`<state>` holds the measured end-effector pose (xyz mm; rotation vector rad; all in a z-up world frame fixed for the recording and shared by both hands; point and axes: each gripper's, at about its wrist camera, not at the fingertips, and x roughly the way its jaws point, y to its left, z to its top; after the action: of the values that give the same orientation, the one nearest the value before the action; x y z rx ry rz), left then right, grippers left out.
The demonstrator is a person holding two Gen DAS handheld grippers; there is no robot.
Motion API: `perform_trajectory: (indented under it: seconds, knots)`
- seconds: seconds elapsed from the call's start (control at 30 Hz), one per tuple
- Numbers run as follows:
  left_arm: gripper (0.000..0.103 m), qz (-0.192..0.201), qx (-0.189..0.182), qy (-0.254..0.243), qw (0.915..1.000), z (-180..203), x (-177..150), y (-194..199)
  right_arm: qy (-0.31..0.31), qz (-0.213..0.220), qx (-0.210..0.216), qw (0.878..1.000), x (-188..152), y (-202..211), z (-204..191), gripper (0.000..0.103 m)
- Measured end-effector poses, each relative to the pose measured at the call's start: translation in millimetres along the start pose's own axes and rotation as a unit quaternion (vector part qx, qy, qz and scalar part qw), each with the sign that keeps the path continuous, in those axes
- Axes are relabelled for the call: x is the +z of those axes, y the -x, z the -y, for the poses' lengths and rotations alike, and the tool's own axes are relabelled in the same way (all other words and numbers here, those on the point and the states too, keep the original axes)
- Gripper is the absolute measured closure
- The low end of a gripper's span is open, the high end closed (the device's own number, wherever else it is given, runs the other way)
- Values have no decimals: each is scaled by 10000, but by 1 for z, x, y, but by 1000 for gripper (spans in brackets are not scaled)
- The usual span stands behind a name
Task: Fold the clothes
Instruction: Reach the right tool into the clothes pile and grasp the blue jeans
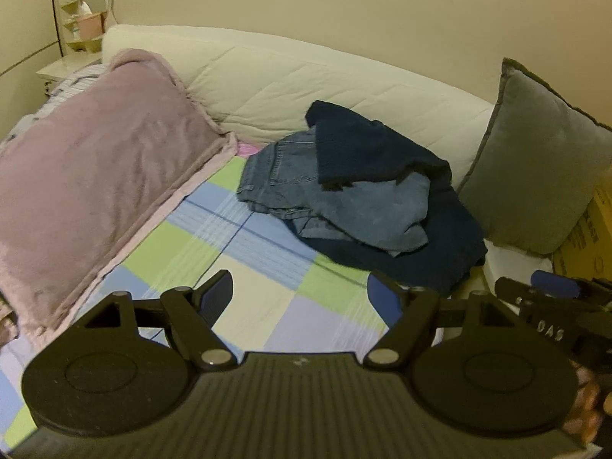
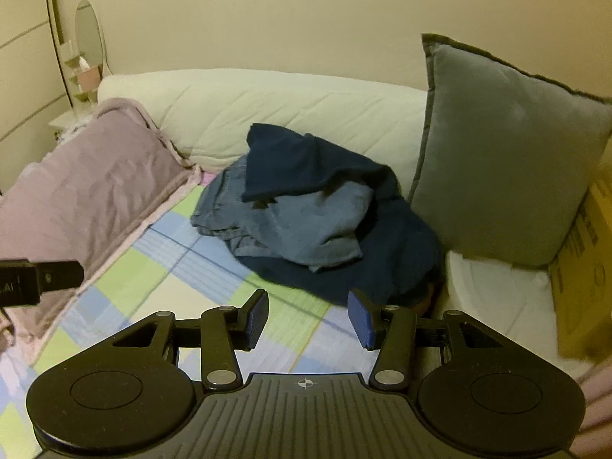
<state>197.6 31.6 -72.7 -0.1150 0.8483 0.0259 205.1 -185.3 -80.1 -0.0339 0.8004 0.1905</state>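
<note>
The left hand-held gripper is held wide open with nothing between its jaws, above the checked bedsheet. The right hand-held gripper is likewise spread and empty. Beyond both, a pile of jeans and a dark navy garment is heaped on the bed, between a mauve pillow and a grey cushion.

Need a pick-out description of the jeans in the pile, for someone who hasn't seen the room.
On the checked bedsheet, find the clothes heap in front of the cream headboard, between the mauve pillow and the grey cushion. The jeans are the faded light-blue denim in that heap, sandwiched by the dark navy garment draped over and under them.
</note>
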Motion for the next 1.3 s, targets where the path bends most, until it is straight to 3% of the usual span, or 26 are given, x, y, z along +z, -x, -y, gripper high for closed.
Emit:
perform_trajectory:
  seconds: [0.3,0.73,1.03,1.3]
  knots:
    - [28,-173,-239,184,9994,9,29,-81,793,-32,-167,9967,17,-78,10,53]
    - [29,-737,-166,401,9963,8,33,-200,1645,-533,-191,9848,11,-211,17,53]
    - [30,-1057,-65,667,9921,-7,31,-248,1810,-713,-81,9809,11,-276,20,53]
    - [32,-1106,19,839,9903,-15,32,-257,2214,-735,-67,9724,5,-315,10,53]
